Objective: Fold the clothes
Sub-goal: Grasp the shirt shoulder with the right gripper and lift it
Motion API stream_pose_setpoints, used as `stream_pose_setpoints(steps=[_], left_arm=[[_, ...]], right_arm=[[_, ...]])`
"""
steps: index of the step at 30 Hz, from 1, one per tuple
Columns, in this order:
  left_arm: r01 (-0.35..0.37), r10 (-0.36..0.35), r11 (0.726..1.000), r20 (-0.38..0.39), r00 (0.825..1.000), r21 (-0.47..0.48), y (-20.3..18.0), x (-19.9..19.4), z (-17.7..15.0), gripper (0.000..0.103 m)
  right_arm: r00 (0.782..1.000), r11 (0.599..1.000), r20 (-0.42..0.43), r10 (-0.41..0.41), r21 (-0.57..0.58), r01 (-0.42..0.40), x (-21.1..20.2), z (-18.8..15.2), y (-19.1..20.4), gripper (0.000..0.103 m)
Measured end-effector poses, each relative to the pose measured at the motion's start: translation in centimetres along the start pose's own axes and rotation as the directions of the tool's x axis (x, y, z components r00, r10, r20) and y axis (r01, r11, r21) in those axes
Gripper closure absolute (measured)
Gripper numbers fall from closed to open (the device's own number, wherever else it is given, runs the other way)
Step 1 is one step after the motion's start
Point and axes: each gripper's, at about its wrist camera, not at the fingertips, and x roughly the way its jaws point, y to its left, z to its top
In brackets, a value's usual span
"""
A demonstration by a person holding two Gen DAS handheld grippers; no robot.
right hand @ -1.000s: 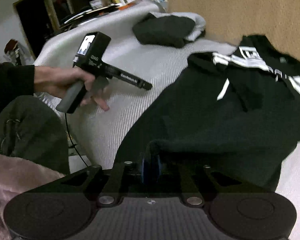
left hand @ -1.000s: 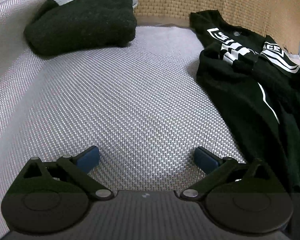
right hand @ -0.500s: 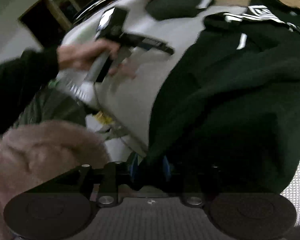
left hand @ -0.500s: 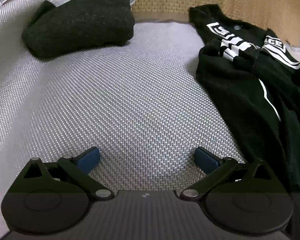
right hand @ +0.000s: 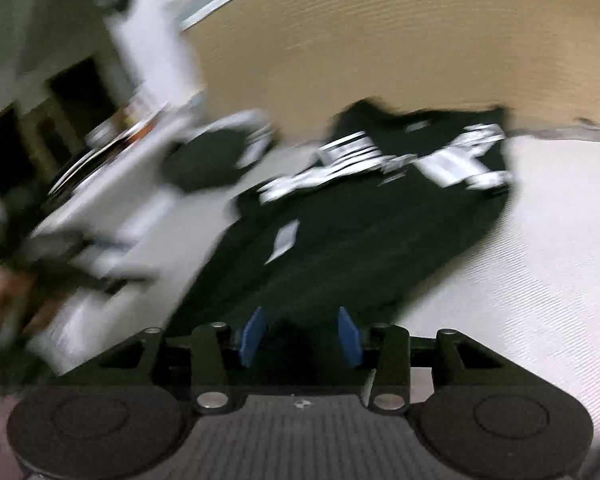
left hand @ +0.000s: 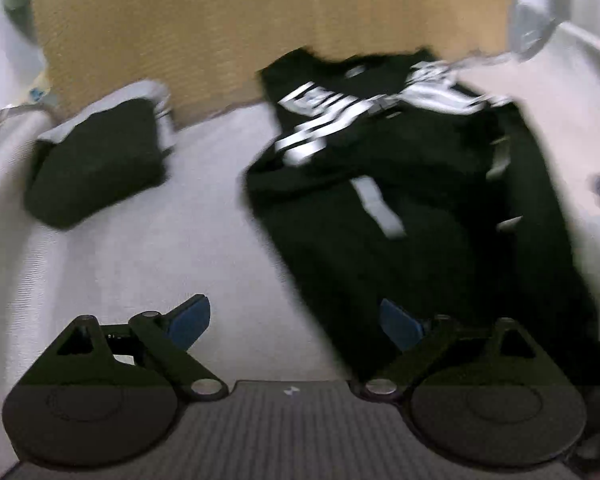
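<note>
Black shirt (right hand: pixel 364 248) ahead of right claw (right hand: pixel 300 336), jaws just opening, empty.

I looked across a pale grey woven bed cover (left hand: pixel 148 264), motion-blurred in both views. Behind it stood a tan woven headboard (left hand: pixel 236 28). In the right wrist view a dark doorway (right hand: pixel 80 92) opened at the left, with cluttered shelves (right hand: pixel 112 128) too blurred to read. The light was dim and indoor.

Both wrist cameras look forward and down over their own fingers, close above the pale woven bedcover (left hand: pixel 148 264). Both views share the black white-striped shirt (left hand: pixel 420 208) (right hand: pixel 360 240) and tan wicker headboard (left hand: pixel 220 32) (right hand: pixel 380 60).
</note>
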Motion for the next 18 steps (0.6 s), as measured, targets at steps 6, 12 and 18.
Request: stream_pose_setpoints(steps=[6,12,18], left_arm=[[0.163,-0.164,0.986,0.01,0.986,0.038,-6.0,-1.7,0.3,0.008],[0.185,-0.184,0.977,-0.016,0.983,0.102,-10.0,-0.9,-0.7,0.008],[0.171,-0.168,0.98,-0.038,0.985,0.106,-11.5,0.3,-1.6,0.008]], right_arm=[[0.99,0.986,0.044,-0.13,0.108,0.125,2.9,5.0,-7.8,0.054],[0.993,0.973,0.084,-0.086,0.219,0.066,6.0,8.4,-14.1,0.043],[0.991,0.948,0.059,-0.117,0.305,0.094,9.3,11.0,-18.4,0.043]])
